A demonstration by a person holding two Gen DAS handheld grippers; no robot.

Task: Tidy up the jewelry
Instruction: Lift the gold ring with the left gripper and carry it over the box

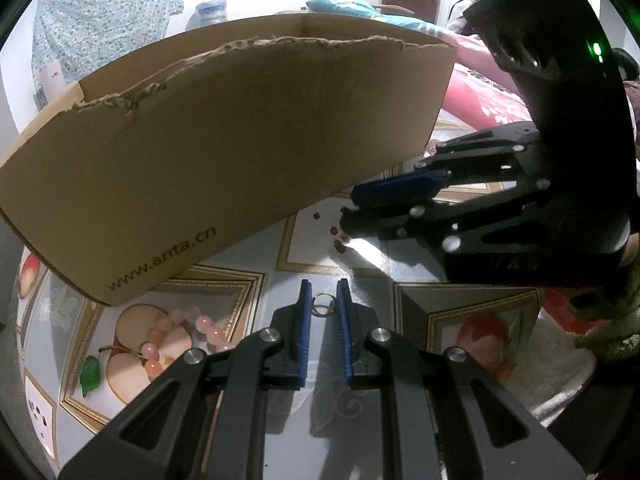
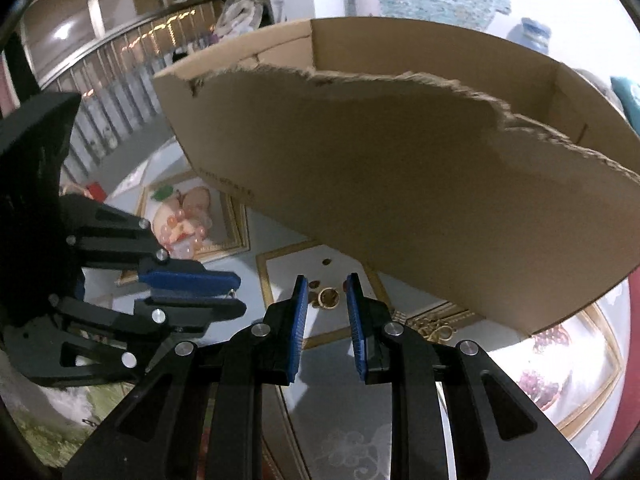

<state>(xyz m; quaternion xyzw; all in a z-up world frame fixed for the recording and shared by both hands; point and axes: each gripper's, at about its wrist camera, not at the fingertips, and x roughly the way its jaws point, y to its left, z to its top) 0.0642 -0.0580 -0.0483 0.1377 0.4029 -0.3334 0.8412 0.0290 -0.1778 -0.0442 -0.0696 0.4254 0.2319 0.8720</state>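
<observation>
Gold ring (image 1: 322, 304) between left gripper (image 1: 323, 294) jaws, pinched.

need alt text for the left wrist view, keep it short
The left claw, black with blue pads, pinches a thin gold ring just above a glossy fruit-print tablecloth. A torn brown cardboard box fills the upper left, a pink bead bracelet lies below it, and the right claw reaches in from the right beside small dark red beads.
</observation>
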